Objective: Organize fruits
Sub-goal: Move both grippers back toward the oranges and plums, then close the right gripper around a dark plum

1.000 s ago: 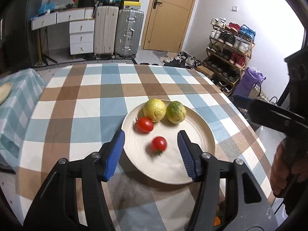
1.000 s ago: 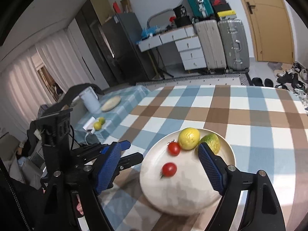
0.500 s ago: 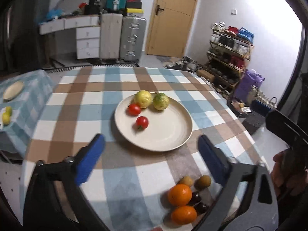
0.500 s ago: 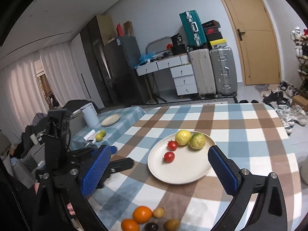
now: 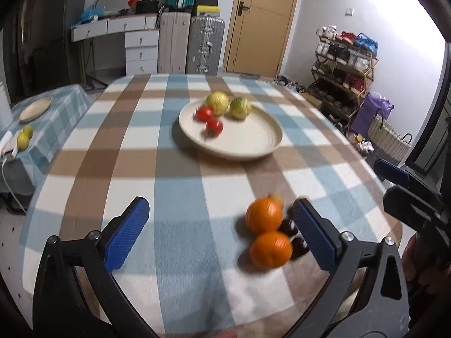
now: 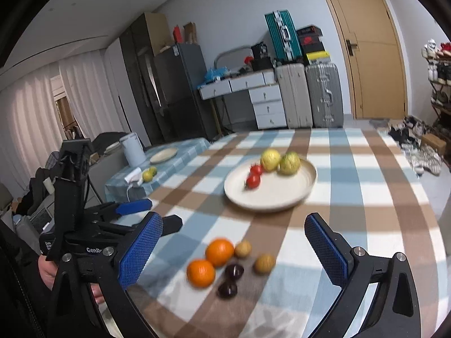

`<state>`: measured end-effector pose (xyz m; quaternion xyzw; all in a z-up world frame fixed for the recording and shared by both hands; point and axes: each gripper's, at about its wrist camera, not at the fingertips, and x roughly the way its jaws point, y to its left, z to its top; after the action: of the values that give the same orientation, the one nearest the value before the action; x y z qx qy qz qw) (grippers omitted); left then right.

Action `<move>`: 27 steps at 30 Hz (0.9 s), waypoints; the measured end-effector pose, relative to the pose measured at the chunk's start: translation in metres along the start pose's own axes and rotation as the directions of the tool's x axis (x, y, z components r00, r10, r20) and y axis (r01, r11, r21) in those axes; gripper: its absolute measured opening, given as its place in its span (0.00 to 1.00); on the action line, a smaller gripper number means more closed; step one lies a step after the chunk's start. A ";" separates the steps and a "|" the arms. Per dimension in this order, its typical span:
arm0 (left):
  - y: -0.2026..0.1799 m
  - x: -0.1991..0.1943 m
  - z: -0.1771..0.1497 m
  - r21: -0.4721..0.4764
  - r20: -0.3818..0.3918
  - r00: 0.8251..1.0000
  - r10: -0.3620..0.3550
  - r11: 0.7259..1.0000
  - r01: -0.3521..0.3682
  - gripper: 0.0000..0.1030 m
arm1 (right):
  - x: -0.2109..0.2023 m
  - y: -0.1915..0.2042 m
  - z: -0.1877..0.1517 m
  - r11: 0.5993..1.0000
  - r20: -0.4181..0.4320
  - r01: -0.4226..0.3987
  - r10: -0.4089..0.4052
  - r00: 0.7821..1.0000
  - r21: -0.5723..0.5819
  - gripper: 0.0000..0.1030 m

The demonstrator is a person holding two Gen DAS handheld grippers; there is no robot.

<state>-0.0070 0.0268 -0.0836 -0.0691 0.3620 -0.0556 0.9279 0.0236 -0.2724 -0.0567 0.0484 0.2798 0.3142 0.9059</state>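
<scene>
A cream plate (image 5: 253, 140) sits mid-table holding a yellow fruit (image 5: 217, 102), a green-yellow fruit (image 5: 240, 107) and two red tomatoes (image 5: 214, 127). Nearer the table's front edge lie two oranges (image 5: 263, 219), two small brown fruits (image 6: 265, 264) and two dark purple fruits (image 6: 234, 270). My left gripper (image 5: 221, 235) is open; the oranges show just inside its right finger, untouched. My right gripper (image 6: 233, 250) is open above the loose fruit pile (image 6: 220, 252). Each gripper appears at the edge of the other's view.
The table wears a blue, brown and white checked cloth (image 5: 180, 186). A low side table to the left carries a small plate (image 5: 35, 109), two lemons (image 5: 24, 138) and a white jug (image 6: 132, 150). Suitcases, drawers, a door and a shoe rack (image 5: 344, 64) stand beyond.
Both grippers have drawn back from the plate toward the table's near edge and their jaws have widened. The oranges and small loose fruits have come into view.
</scene>
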 end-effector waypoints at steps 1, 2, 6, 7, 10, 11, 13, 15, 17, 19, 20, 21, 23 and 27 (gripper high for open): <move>0.002 0.001 -0.005 -0.012 -0.011 1.000 -0.003 1.000 0.002 0.99 | 0.000 0.000 -0.008 1.000 -0.018 0.009 -0.009 1.000 0.004 1.00; 0.005 0.003 -0.012 -0.028 -0.023 1.000 -0.006 1.000 0.006 0.99 | 0.001 0.000 -0.012 1.000 -0.030 0.011 -0.011 0.999 0.005 1.00; 0.013 0.010 -0.023 -0.080 -0.056 0.997 -0.048 0.996 0.043 0.99 | 0.009 -0.001 -0.033 0.999 -0.096 -0.027 0.030 0.995 0.038 1.00; 0.013 0.010 -0.025 -0.082 -0.058 0.997 -0.052 0.995 0.047 0.99 | 0.012 -0.002 -0.037 0.998 -0.112 -0.036 0.042 0.993 0.054 1.00; 0.010 0.008 -0.029 -0.059 -0.042 0.998 -0.048 0.997 0.045 0.99 | 0.020 -0.004 -0.051 0.996 -0.139 -0.041 0.053 0.989 0.085 1.00; 0.008 0.006 -0.029 -0.049 -0.030 0.998 -0.047 0.998 0.046 0.99 | 0.021 -0.004 -0.055 0.995 -0.144 -0.042 0.055 0.988 0.086 1.00; 0.008 0.004 -0.029 -0.042 -0.018 0.999 -0.040 0.998 0.039 0.99 | 0.026 -0.005 -0.062 0.996 -0.158 -0.038 0.051 0.986 0.082 1.00; 0.009 0.006 -0.029 -0.043 -0.020 0.999 -0.038 0.998 0.037 0.99 | 0.030 -0.004 -0.067 0.996 -0.170 -0.036 0.049 0.984 0.076 0.99; 0.011 0.008 -0.028 -0.052 -0.023 0.999 -0.036 0.998 0.035 0.99 | 0.032 -0.003 -0.069 0.997 -0.172 -0.046 0.057 0.983 0.069 0.95; 0.013 0.010 -0.028 -0.060 -0.027 0.999 -0.034 0.998 0.032 0.99 | 0.034 -0.003 -0.071 0.995 -0.175 -0.067 0.078 0.981 0.071 0.84; 0.013 0.012 -0.028 -0.061 -0.034 0.999 -0.033 0.998 0.031 0.99 | 0.036 -0.003 -0.072 0.995 -0.184 -0.071 0.082 0.979 0.067 0.81; 0.014 0.013 -0.027 -0.060 -0.037 0.999 -0.032 0.998 0.030 0.99 | 0.038 -0.002 -0.072 0.996 -0.192 -0.068 0.078 0.978 0.059 0.77; 0.014 0.014 -0.027 -0.058 -0.036 0.999 -0.033 0.998 0.031 0.99 | 0.041 0.000 -0.073 0.997 -0.201 -0.072 0.079 0.976 0.042 0.73; 0.014 0.016 -0.027 -0.054 -0.031 0.999 -0.030 0.998 0.028 0.99 | 0.047 0.002 -0.073 0.994 -0.219 -0.100 0.105 0.970 0.032 0.54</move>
<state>-0.0125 0.0356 -0.1160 -0.0984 0.3773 -0.0602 0.9189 0.0130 -0.2490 -0.1399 0.0368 0.3788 0.3610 0.8514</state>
